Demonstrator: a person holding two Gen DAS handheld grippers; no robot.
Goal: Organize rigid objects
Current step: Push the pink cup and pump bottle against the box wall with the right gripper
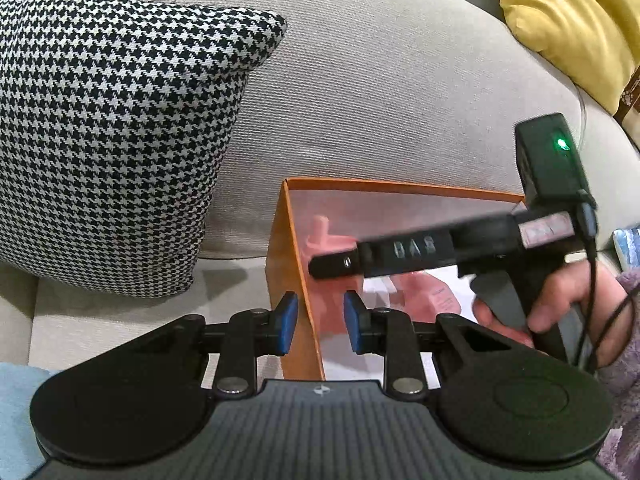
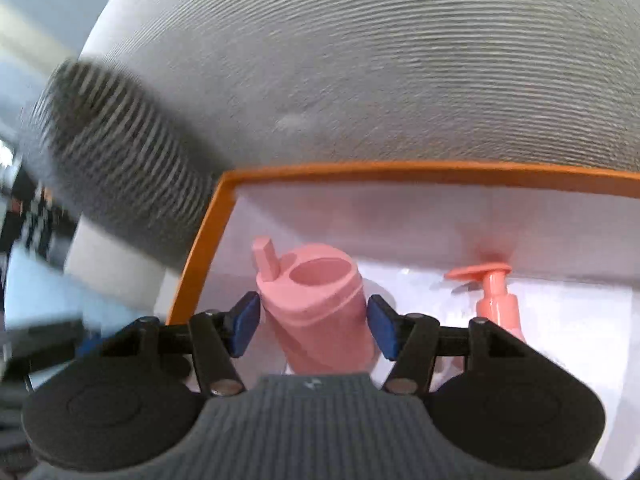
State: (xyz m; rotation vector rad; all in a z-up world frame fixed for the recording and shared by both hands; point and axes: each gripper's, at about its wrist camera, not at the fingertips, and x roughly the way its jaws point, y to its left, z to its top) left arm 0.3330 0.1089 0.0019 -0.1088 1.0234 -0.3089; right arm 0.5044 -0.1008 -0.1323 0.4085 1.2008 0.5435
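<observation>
1. Two grippers work at one orange box (image 1: 289,276) that sits on a grey sofa (image 1: 380,92).
2. Left gripper (image 1: 319,322), lower centre of the left view: its blue pads straddle the box's left wall. A gap shows on each side of the wall, so the jaws are narrowly apart and not pressing on it.
3. Right gripper (image 2: 313,326), lower centre of the right view: the jaws stand apart on either side of a pink cup (image 2: 316,304). The left pad sits at the cup's side; the right pad shows a small gap. Contact cannot be told.
4. The cup stands upright inside the box, near its left wall. Its base is hidden behind the gripper body.
5. A pink pump bottle (image 2: 498,300) stands inside the box at the right of the right view, well apart from the cup. Its lower body is hidden by the gripper.
6. In the left view the right gripper crosses the box from the right, blurred, and covers most of the contents; a hand (image 1: 560,304) holds it.
7. A houndstooth cushion (image 1: 108,136) fills the upper left of the left view, cut off at the left edge. A yellow cushion (image 1: 568,20) is cut off at the upper right.
8. The right view is motion-blurred at its left side; things there cannot be identified.
</observation>
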